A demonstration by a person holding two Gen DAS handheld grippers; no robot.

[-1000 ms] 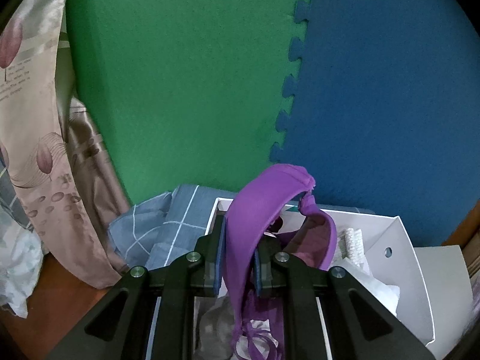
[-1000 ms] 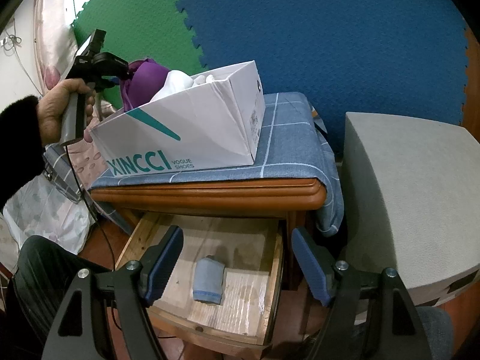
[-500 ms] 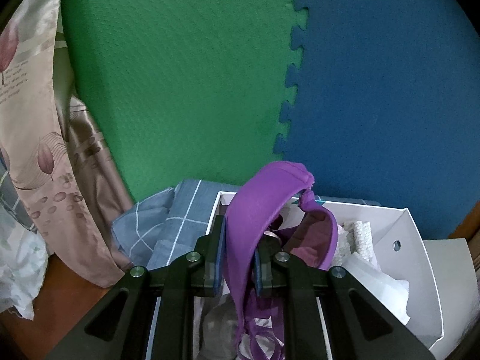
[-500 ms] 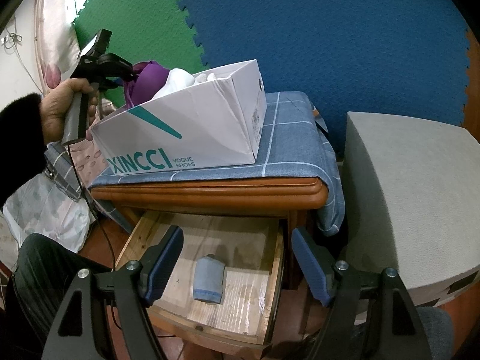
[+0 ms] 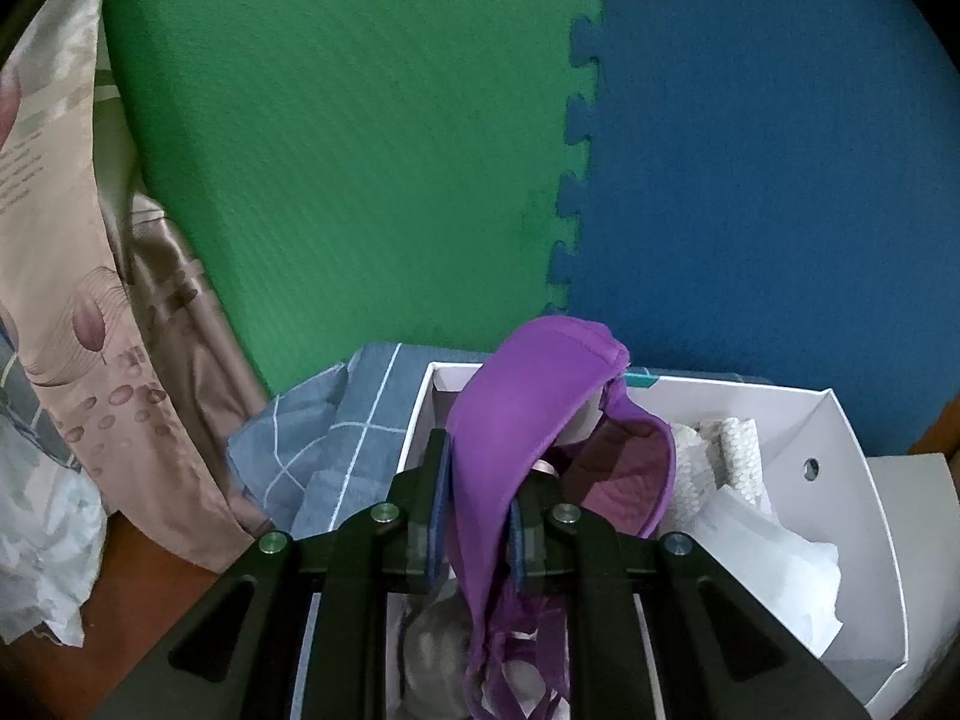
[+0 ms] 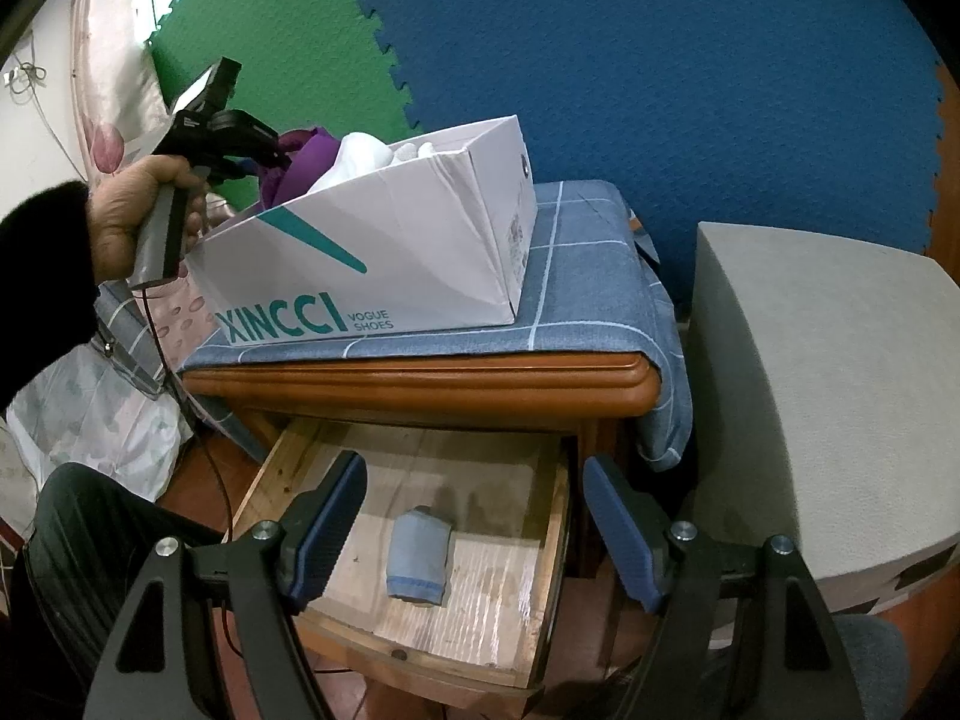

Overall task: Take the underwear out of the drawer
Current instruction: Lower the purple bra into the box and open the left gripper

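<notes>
The left gripper [image 5: 474, 510] pinches a purple bra [image 5: 534, 396] over the white shoebox [image 6: 384, 246], soft and floppy, while the right gripper [image 6: 474, 525] hangs wide above the drawer [image 6: 414, 546], where a light folded blue piece [image 6: 418, 555] wants a mid-fold pinch.

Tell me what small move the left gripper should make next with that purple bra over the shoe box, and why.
Probably open the left gripper and let go. It is clamped on the purple bra, which already hangs over the white shoe box among other garments. The open right gripper waits above the drawer, where a folded blue piece remains.
</notes>
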